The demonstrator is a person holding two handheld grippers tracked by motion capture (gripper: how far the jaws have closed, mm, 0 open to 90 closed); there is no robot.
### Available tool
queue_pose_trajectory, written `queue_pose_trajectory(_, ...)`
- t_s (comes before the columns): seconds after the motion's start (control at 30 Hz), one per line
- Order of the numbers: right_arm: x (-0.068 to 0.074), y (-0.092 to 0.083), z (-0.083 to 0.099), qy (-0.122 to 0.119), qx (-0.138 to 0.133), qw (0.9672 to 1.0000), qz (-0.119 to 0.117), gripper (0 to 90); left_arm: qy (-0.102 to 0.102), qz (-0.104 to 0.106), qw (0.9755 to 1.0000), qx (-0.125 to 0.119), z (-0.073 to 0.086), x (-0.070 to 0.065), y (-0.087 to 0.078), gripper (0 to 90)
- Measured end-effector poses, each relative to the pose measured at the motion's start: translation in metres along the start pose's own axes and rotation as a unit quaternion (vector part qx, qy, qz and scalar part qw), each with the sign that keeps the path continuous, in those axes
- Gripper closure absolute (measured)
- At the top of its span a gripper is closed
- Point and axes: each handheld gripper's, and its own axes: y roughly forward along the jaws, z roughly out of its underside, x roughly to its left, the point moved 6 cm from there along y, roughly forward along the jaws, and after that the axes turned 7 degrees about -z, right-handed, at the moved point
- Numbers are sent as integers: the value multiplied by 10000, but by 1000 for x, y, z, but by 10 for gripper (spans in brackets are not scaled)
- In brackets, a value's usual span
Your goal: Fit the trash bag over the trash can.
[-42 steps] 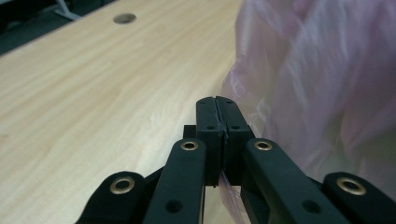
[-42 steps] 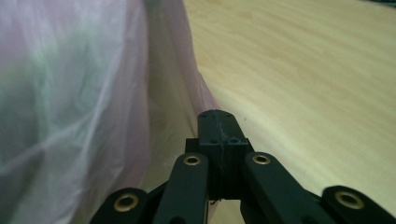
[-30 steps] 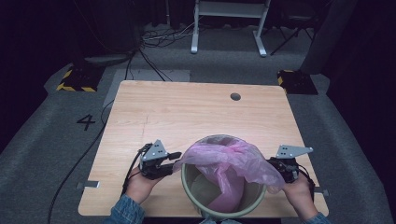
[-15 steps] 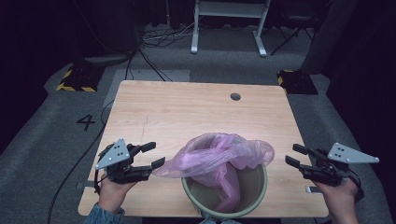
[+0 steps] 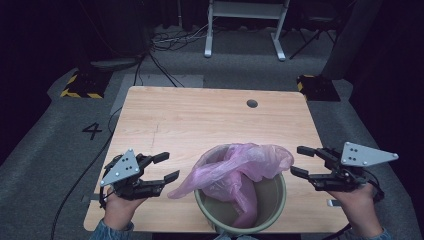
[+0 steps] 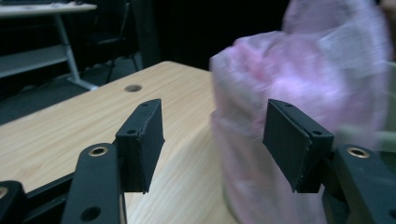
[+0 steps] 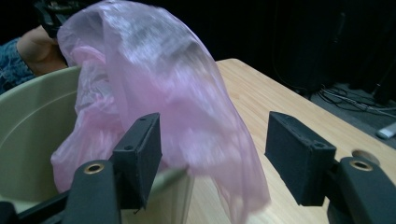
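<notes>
One pink bag (image 5: 235,172) drapes over the green bin's (image 5: 272,200) rim, both tools (image 5: 165,167) (image 5: 302,161) spread and empty, having just been opening.

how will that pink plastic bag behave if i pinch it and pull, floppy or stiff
Probably floppy: the pink plastic bag sags in crumpled folds over the bin rim. Likely very light, since its thin, see-through film billows up unsupported. It may slip or stretch rather than drag the bin.
</notes>
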Motion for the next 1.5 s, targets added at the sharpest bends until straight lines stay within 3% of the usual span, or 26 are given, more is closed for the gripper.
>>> queue_pose_trajectory(0.2,0,17,-6,-113,227,9997,-64,436,414,581,9974,-138,-11,-38,-4,329)
queue_pose_trajectory(0.27,0,19,-6,-132,245,9996,-60,500,520,578,9969,82,-7,-43,6,330)
queue_pose_trajectory(0.37,0,20,-4,-99,307,9995,-10,615,457,682,9964,227,-4,-50,15,312)
queue_pose_trajectory(0.53,3,18,-1,-88,364,9993,47,773,531,858,9947,218,-6,-64,12,281)
queue_pose_trajectory(0.67,11,13,-1,-172,363,9992,-28,837,678,836,9938,276,-4,-75,10,279)
queue_pose_trajectory(0.77,16,9,1,-196,403,9990,-54,876,462,840,9949,316,-3,-73,9,265)
queue_pose_trajectory(0.9,20,4,2,-206,403,9990,-36,896,492,791,9954,233,-4,-76,2,262)
queue_pose_trajectory(0.97,22,2,2,-183,374,9991,-35,900,531,620,9964,239,-2,-77,2,270)
queue_pose_trajectory(1.03,25,1,2,-139,355,9992,-83,900,510,597,9966,234,0,-77,4,321)
queue_pose_trajectory(1.13,35,-2,5,-163,377,9990,-195,900,546,436,9972,252,6,-75,7,635)
queue_pose_trajectory(1.23,48,-10,9,-199,398,9987,-254,900,559,387,9975,178,7,-71,5,833)
queue_pose_trajectory(1.37,64,-18,18,-207,472,9980,-364,900,654,468,9966,182,12,-73,1,894)
queue_pose_trajectory(1.47,76,-21,34,-131,517,9974,-483,900,715,709,9946,267,20,-78,2,896)
queue_pose_trajectory(1.5,81,-22,41,-98,523,9972,-532,900,652,883,9935,292,24,-79,2,896)
